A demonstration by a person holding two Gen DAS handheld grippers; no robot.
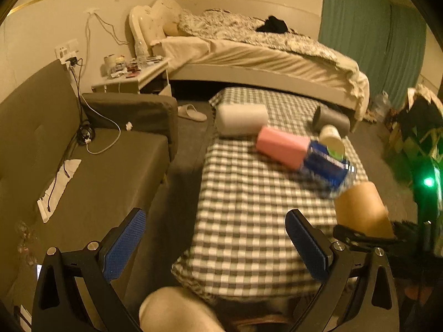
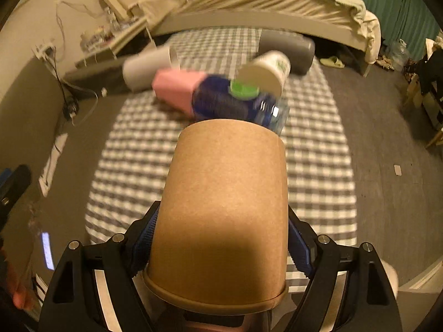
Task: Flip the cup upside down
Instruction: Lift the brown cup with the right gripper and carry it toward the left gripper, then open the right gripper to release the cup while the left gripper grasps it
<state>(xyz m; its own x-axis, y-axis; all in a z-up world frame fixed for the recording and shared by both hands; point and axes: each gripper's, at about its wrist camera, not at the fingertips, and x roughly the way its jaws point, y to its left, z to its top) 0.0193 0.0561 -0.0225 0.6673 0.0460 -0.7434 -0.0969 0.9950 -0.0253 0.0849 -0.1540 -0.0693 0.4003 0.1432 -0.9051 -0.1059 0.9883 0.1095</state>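
A brown paper cup (image 2: 224, 207) fills the middle of the right wrist view. My right gripper (image 2: 220, 243) is shut on it near its rim, base pointing away from the camera, above the checked tablecloth (image 2: 318, 166). The same cup (image 1: 362, 210) shows at the right edge of the left wrist view, held in the air. My left gripper (image 1: 216, 243) is open and empty above the near end of the table (image 1: 243, 221).
On the table lie a pink box (image 1: 279, 146), a blue-labelled bottle (image 1: 329, 166), a white cup (image 1: 332, 138), a white roll (image 1: 241, 119) and a grey cylinder (image 1: 332, 119). A grey sofa (image 1: 83, 166) stands left, a bed (image 1: 263, 55) behind.
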